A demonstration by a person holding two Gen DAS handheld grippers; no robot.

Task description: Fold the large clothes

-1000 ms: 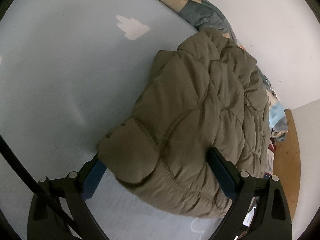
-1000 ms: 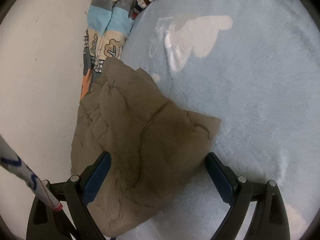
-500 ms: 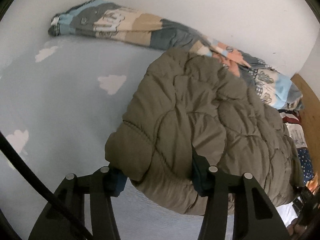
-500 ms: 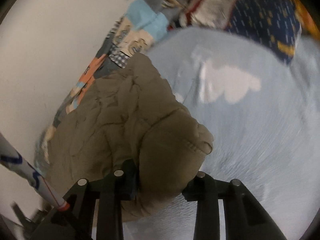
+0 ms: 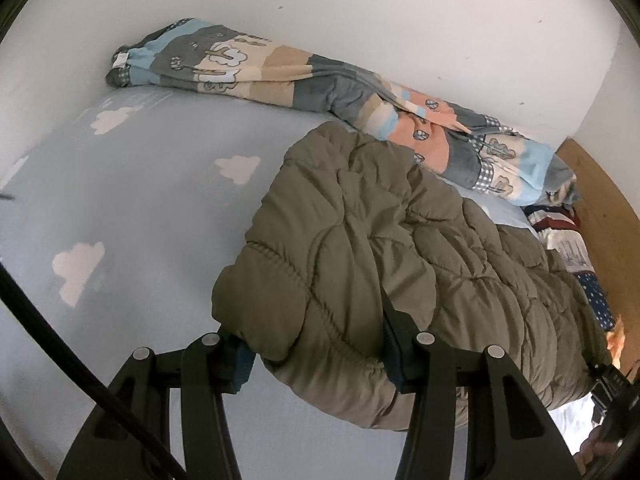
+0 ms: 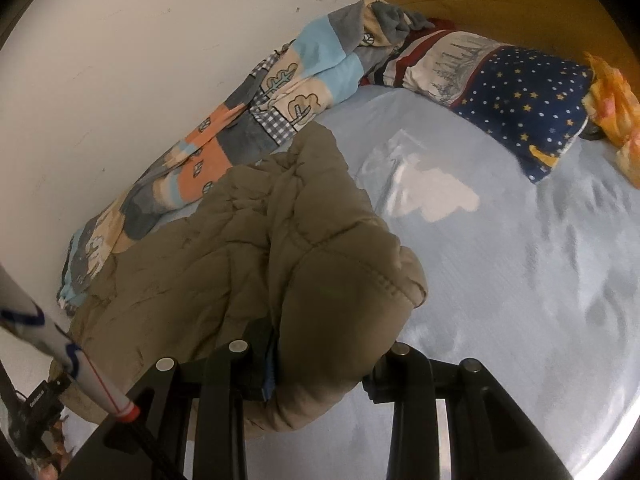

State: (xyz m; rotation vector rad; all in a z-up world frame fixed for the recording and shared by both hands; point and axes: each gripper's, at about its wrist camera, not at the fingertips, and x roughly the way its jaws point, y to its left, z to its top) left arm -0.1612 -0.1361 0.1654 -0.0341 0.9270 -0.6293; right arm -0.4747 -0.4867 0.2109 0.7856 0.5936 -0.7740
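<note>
An olive quilted puffer jacket [image 5: 384, 248] lies bunched on a pale blue bed sheet with white clouds [image 5: 132, 208]. My left gripper [image 5: 316, 340] is shut on one padded edge of the jacket, which bulges between its dark fingers and hangs lifted off the sheet. In the right wrist view the same jacket [image 6: 224, 264] rises from the sheet, and my right gripper [image 6: 320, 372] is shut on another thick corner of it. Both grippers' pads are mostly buried in the fabric.
A patchwork blanket [image 5: 304, 76] lies rolled along the white wall [image 5: 400, 12]. A star-patterned navy pillow [image 6: 532, 96] and an orange cloth [image 6: 612, 92] sit by the wooden headboard [image 6: 500, 4]. The sheet [image 6: 520, 280] stretches bare to the right. A white cable [image 6: 52, 332] crosses the lower left.
Both grippers went from wide open around the jacket's edges to shut on them. Both then rose and rolled, lifting the jacket's near edge off the sheet; more wall and blanket show now.
</note>
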